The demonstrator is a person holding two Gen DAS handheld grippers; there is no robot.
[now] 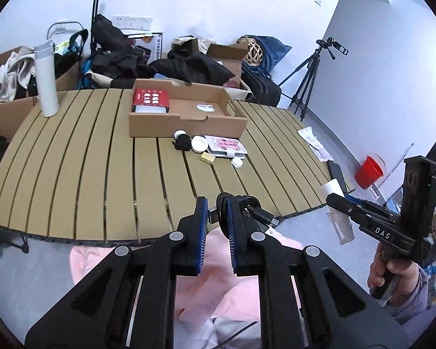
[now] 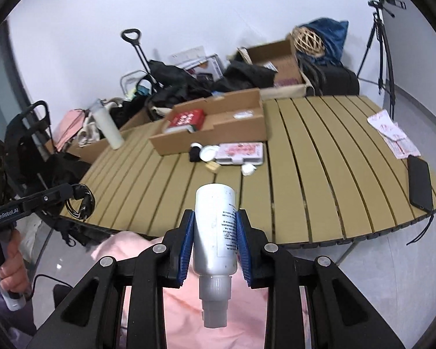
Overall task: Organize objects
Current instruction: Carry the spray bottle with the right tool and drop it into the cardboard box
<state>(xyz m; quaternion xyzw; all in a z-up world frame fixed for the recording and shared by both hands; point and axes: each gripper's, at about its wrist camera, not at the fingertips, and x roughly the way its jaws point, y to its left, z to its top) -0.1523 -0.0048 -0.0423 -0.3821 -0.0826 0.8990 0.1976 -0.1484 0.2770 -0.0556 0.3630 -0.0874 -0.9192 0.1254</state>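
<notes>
My left gripper (image 1: pixel 218 206) is shut on a coiled black cable (image 1: pixel 241 209) with a plug end, held above the near edge of the slatted table (image 1: pixel 101 160); it also shows in the right wrist view (image 2: pixel 81 200). My right gripper (image 2: pixel 215 221) is shut on a silver-white bottle (image 2: pixel 215 226), cap pointing back toward me, above the near table edge. An open cardboard box (image 1: pixel 186 110) holds a red box (image 1: pixel 151 99) and a small round thing (image 1: pixel 205 107). In front of the box lie a black pouch (image 1: pixel 183 143), a white lid (image 1: pixel 199 144), a pink packet (image 1: pixel 225 145), a small yellow block (image 1: pixel 207 157) and a white cap (image 1: pixel 237 163).
A tall white flask (image 1: pixel 46 81) stands at the table's far left. Papers (image 2: pixel 392 133) and a black phone (image 2: pixel 420 183) lie at the right edge. Bags, clothes and boxes crowd the wall behind. A tripod (image 1: pixel 308 75) and a red bucket (image 1: pixel 369 171) stand on the floor.
</notes>
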